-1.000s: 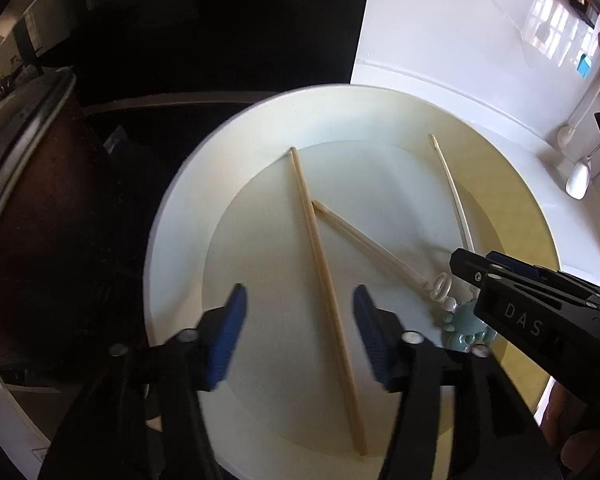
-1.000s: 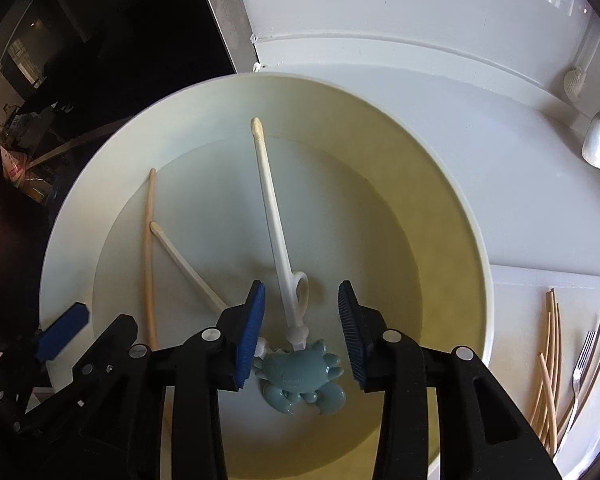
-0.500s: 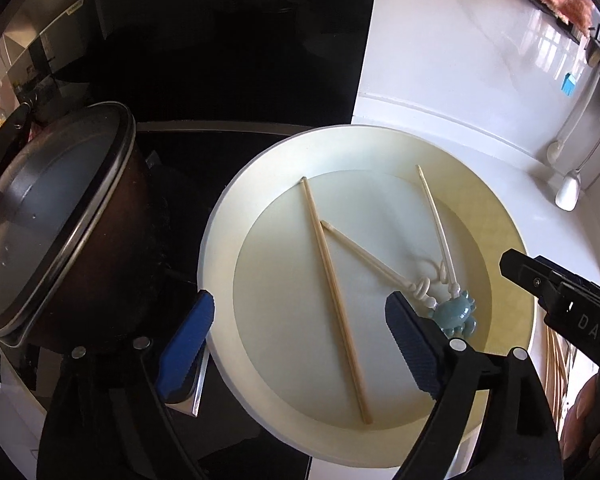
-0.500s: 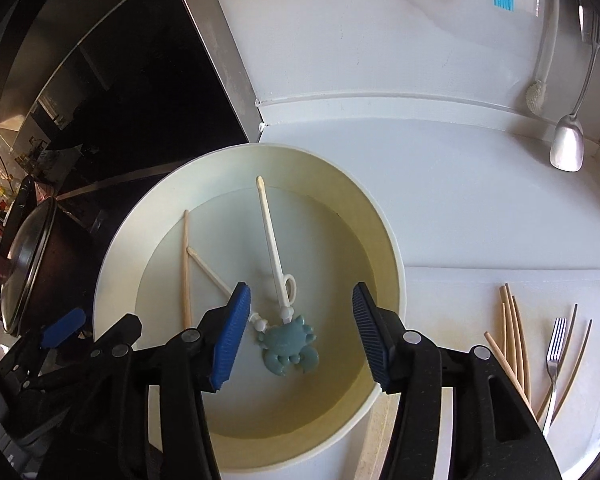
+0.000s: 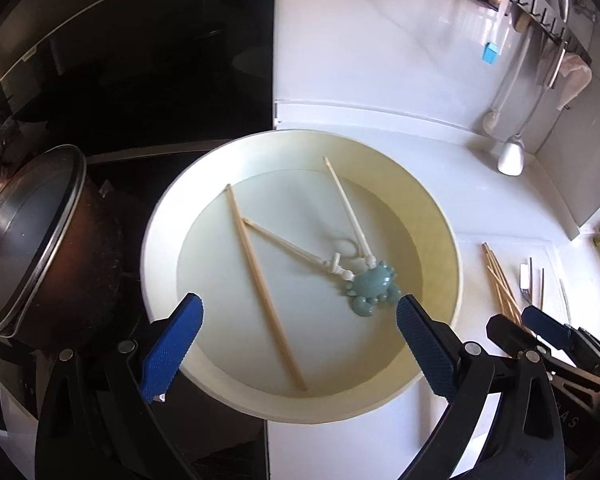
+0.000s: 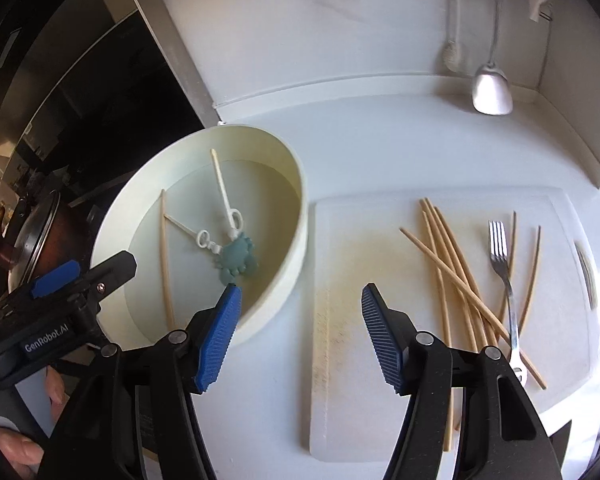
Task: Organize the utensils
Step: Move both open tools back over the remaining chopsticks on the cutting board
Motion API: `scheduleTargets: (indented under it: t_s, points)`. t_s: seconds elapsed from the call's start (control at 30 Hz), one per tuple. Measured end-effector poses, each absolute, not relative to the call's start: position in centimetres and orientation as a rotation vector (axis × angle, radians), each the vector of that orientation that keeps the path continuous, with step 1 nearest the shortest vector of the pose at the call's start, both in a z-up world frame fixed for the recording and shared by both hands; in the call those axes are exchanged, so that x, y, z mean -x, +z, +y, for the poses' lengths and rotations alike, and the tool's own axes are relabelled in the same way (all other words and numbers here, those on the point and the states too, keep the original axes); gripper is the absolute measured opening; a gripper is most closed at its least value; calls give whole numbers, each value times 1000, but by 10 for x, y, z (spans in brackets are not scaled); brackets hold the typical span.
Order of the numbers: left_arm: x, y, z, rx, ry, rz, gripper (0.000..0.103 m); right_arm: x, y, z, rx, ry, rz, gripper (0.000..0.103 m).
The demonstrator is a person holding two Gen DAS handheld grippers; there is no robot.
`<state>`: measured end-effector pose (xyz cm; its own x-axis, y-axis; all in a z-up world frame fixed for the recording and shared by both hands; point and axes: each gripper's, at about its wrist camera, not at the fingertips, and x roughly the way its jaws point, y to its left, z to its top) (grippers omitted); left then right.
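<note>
My left gripper (image 5: 298,346) is spread wide and empty, hovering above the near rim of the cream bowl (image 5: 440,216); it has widened and risen since one second ago, when its pads bracketed the wooden chopstick (image 5: 264,284). My right gripper (image 6: 300,332) is also open and empty; it has withdrawn from over the crab-topped training chopsticks (image 6: 230,236) to above the white cutting board (image 6: 364,216). Bowl contents: one wooden chopstick, one joined training pair with two white sticks. On the board: one fork (image 6: 504,276) among roughly seven loose chopsticks (image 6: 452,264), overlapping so the count is uncertain. One lidded pot (image 5: 32,236) stands left of the bowl.
</note>
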<state>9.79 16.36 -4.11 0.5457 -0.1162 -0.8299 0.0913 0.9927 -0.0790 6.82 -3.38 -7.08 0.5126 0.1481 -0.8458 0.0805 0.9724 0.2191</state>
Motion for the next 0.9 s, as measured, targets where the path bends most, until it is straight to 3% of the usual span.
scheduleTargets:
  t_s: [0.53, 0.9]
  points:
    - [-43, -50, 23, 16, -216, 962, 96, 28, -81, -204, -311, -172, 998, 60]
    - [-4, -76, -34, 31, -2, 985, 96, 29, -117, -270, -322, -57, 1060, 60]
